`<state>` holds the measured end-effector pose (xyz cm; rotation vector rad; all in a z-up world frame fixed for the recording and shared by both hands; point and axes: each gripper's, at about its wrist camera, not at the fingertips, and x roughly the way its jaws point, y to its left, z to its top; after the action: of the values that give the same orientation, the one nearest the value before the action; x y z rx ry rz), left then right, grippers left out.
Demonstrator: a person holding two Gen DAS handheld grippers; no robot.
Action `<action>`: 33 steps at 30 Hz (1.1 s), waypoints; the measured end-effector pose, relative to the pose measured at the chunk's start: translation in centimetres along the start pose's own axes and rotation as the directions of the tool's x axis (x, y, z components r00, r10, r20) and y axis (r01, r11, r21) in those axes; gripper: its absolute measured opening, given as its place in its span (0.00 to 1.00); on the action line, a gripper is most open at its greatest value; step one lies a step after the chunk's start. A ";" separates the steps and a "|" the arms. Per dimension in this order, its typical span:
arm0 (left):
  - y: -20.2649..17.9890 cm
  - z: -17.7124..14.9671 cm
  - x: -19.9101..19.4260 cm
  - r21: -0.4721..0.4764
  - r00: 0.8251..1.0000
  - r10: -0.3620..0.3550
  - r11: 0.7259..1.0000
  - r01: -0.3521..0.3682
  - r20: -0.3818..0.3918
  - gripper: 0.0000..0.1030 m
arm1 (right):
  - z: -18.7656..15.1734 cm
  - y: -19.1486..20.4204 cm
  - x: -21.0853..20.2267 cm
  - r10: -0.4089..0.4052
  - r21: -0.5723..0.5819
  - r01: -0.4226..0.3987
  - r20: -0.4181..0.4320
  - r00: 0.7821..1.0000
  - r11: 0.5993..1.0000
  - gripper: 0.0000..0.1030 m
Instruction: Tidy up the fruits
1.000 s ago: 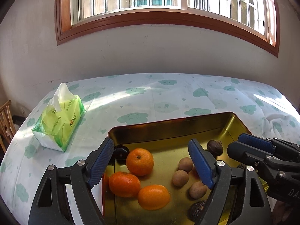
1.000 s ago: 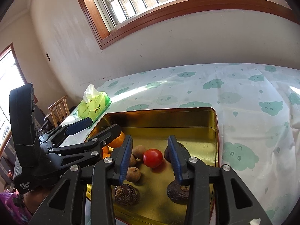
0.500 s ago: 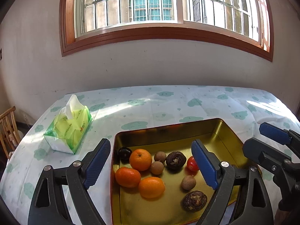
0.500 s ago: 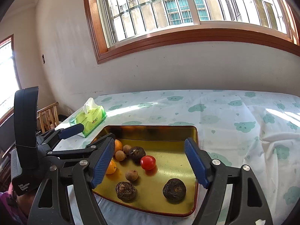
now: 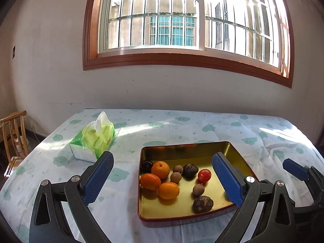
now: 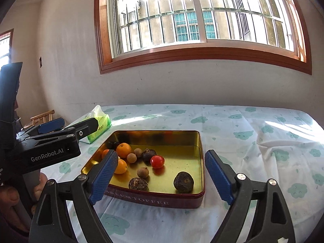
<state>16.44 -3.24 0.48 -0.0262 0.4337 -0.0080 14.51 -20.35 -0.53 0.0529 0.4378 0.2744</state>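
A gold toffee tin (image 5: 183, 148) (image 6: 201, 162) on the table holds three oranges (image 5: 160, 169) (image 6: 123, 150), a red tomato (image 5: 204, 175) (image 6: 157, 161), small brown longans (image 5: 198, 189) (image 6: 143, 172), dark wrinkled fruits (image 5: 203, 204) (image 6: 183, 182) and a dark plum (image 5: 147, 164). My left gripper (image 5: 163, 179) is open and empty, held back above the tin's near side. My right gripper (image 6: 161, 179) is open and empty in front of the tin. The left gripper's body (image 6: 48, 141) shows at the left of the right wrist view.
A green tissue pack (image 5: 94, 139) (image 6: 99, 124) lies left of the tin on the cloud-print tablecloth (image 5: 182, 125). A wooden chair (image 5: 13, 135) stands beyond the table's left edge. A wall with a window is behind the table.
Both grippers have pulled back and up from the tin, which now looks smaller. The right gripper's jaws opened wide from around the tomato, which stays in the tin.
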 end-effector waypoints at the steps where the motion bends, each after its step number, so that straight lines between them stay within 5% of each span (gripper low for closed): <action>1: 0.1 -0.1 -0.5 0.003 1.000 0.010 1.000 -0.010 0.010 0.95 | 0.0 0.3 -0.4 -0.003 -0.003 0.003 0.005 1.000 1.000 0.86; 15: 1.1 0.1 -6.7 -0.031 0.992 0.055 0.998 -0.052 0.117 0.95 | 1.0 3.9 -5.2 -0.070 -0.060 0.077 0.119 0.990 0.995 0.96; 33: 2.0 0.7 -10.1 -0.068 0.981 0.070 0.996 -0.058 0.179 0.99 | 1.5 5.6 -7.5 -0.065 -0.093 0.080 0.151 0.986 0.992 0.99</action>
<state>7.53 -1.09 5.31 -0.0742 0.2527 0.0711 7.26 -16.97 4.51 -0.0393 0.2777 0.2181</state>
